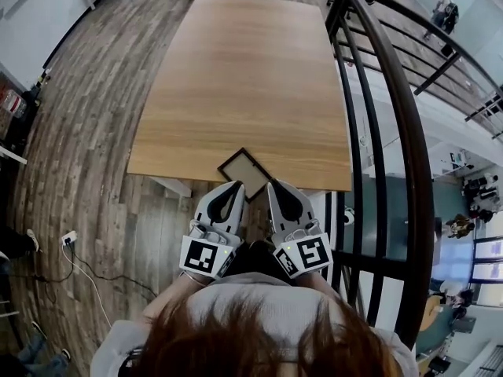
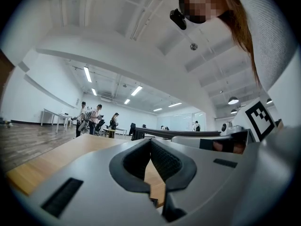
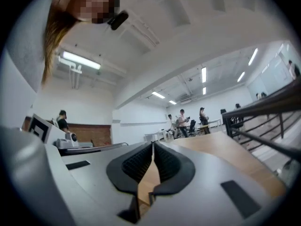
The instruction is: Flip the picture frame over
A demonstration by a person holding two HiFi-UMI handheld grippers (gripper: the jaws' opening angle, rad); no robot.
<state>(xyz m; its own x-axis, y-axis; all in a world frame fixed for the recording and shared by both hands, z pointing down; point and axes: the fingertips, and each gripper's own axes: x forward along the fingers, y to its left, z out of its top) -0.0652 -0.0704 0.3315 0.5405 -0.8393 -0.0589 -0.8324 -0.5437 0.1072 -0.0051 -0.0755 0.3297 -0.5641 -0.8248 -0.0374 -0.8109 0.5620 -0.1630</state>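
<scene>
A small dark-rimmed picture frame (image 1: pixel 245 173) with a brown panel lies flat at the near edge of the wooden table (image 1: pixel 244 77), turned like a diamond. My left gripper (image 1: pixel 236 185) and right gripper (image 1: pixel 273 185) are held side by side just short of that edge. Their tips point at the frame's near corner, apart from it. In the left gripper view the left gripper (image 2: pixel 150 141) has its pads meeting with nothing between them. The right gripper (image 3: pixel 153 144) is likewise shut and empty. Neither gripper view shows the frame, only the tabletop (image 2: pixel 70 149) beyond the jaws.
A black metal railing (image 1: pixel 377 93) runs close along the table's right side, with a lower floor beyond it. A power strip with cables (image 1: pixel 69 238) lies on the wood floor at left. People (image 2: pixel 89 119) stand far off across the room.
</scene>
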